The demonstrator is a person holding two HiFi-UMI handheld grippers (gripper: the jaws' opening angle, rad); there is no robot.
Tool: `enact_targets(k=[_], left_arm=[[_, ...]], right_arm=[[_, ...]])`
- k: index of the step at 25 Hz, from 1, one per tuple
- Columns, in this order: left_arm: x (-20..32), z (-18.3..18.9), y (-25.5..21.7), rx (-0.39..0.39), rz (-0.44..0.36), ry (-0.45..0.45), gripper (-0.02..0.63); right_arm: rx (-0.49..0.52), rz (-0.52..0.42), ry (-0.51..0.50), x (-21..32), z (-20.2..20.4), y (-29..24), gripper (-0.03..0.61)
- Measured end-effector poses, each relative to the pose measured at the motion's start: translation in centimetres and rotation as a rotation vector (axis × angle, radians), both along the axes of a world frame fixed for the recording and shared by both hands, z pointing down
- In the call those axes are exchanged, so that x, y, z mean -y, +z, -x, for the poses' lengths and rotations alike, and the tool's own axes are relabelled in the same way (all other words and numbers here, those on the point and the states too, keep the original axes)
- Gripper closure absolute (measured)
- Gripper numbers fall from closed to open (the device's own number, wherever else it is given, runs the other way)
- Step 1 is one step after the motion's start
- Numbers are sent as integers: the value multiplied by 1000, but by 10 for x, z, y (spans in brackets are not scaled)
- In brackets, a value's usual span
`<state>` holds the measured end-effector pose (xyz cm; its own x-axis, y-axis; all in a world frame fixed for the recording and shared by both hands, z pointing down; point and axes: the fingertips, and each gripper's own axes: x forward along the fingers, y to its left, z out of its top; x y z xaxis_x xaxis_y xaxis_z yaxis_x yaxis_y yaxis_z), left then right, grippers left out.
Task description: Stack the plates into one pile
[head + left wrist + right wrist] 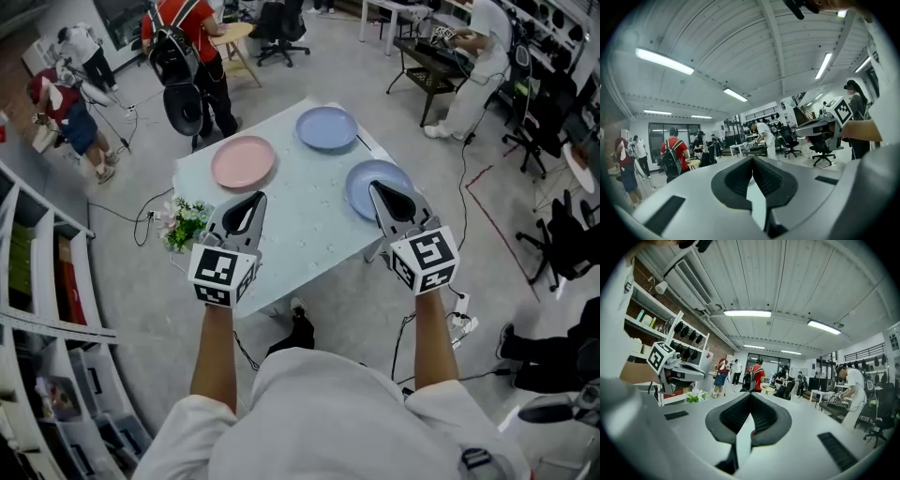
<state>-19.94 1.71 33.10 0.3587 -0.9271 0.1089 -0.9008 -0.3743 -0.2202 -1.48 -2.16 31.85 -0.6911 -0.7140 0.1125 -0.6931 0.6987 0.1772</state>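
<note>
Three plates lie apart on the pale desk [300,211], none stacked yet: a pink plate [243,161] at the left, a blue plate [326,127] at the far edge, and a second blue plate [375,172] at the right. We hold the left gripper [256,199] and the right gripper [377,190] out level over the near half of the desk. Each has its jaws pressed together with nothing between them. We judge this a ready stance before the first pick-up, one gripper for each side of the desk. The jaws would have to spread before either could take a rim.

Only the head view shows the plates, and there the right gripper overlaps the second blue plate. It also shows the flowers [183,225] at the near left corner. Both gripper views look level across the room, so they give us ceiling lights and people but no plate. What they add is a close look at the ribbed pads [771,180] meeting at their tips.
</note>
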Motion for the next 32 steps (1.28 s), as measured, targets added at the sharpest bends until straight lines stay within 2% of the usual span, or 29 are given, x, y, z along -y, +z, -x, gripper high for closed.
enact_targets(k=[3,8,16,22,29,32], left_arm=[[44,20,-1,-16,-6,-12,595],[112,45,-15,5,-26,-19,595],[172,99,-8,-15,-3,-50,595],[210,122,20,-133,74,-58,595],[247,121,82,-149,182,-111,595],[260,121,108,-129,250,-140,595]], right_arm=[[-15,-3,-1,42,18,-3,568],[-16,-7,-13,110,44,-15,568],[-18,32,-48,179,101,-6,568],[-31,99,-85,212,130,22,568],[-49,208,-164,257,143,80,568],[-67,245,-209,272,152,101,568]])
